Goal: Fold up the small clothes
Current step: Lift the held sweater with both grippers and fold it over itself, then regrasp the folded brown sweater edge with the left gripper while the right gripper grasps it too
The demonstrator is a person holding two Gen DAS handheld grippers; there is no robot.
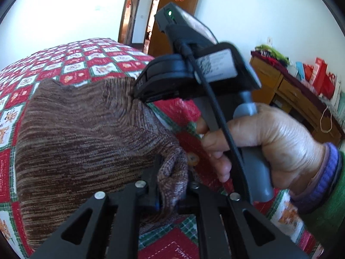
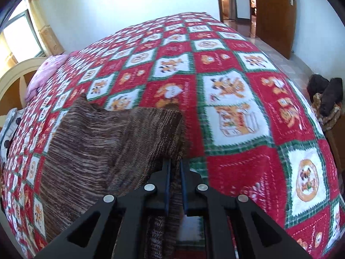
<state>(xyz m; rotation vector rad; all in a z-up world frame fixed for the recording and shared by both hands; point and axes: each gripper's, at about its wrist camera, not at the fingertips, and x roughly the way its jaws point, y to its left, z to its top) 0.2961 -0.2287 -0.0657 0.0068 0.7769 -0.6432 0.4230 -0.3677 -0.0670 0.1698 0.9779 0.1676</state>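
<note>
In the left wrist view, the knit (image 1: 82, 133), a brown striped piece, filled the left and middle of the frame, spread over the quilt (image 1: 92, 58) on the bed. Bare quilt showed along the far left edge and across the upper left, up to a white wall. The knit's ribs ran roughly left to right, and its right edge dropped from mid-frame to the bottom centre, where a bunched corner sat in the left gripper (image 1: 170, 185). Its jaws were pinched nearly together on that corner. Right of centre, the right gripper (image 1: 146, 95) came in from the upper right, tilted downward, its tip at the knit's upper right edge. A hand (image 1: 269, 142) wrapped its grey handle, fingers curled around the front, a purple cuff and green sleeve at the wrist. Behind it, at the right edge, stood a wooden dresser (image 1: 286, 90) with red bags on top; an open door (image 1: 172, 17) was at the top centre.

In the right wrist view, a window and a headboard were at the far left edge, with a pink pillow (image 2: 43, 73) beside them. The knit (image 2: 103, 151) lay in the lower left, its long axis running from the lower left up toward mid-frame, with its near edge lifted off the quilt. The right gripper (image 2: 174, 183) held that edge at the bottom centre, jaws almost closed with cloth between the blue pads. To the right, the quilt (image 2: 248, 86) lay open and flat as far as the bed's right edge, where floor and dark clothes (image 2: 325, 95) appeared.
</note>
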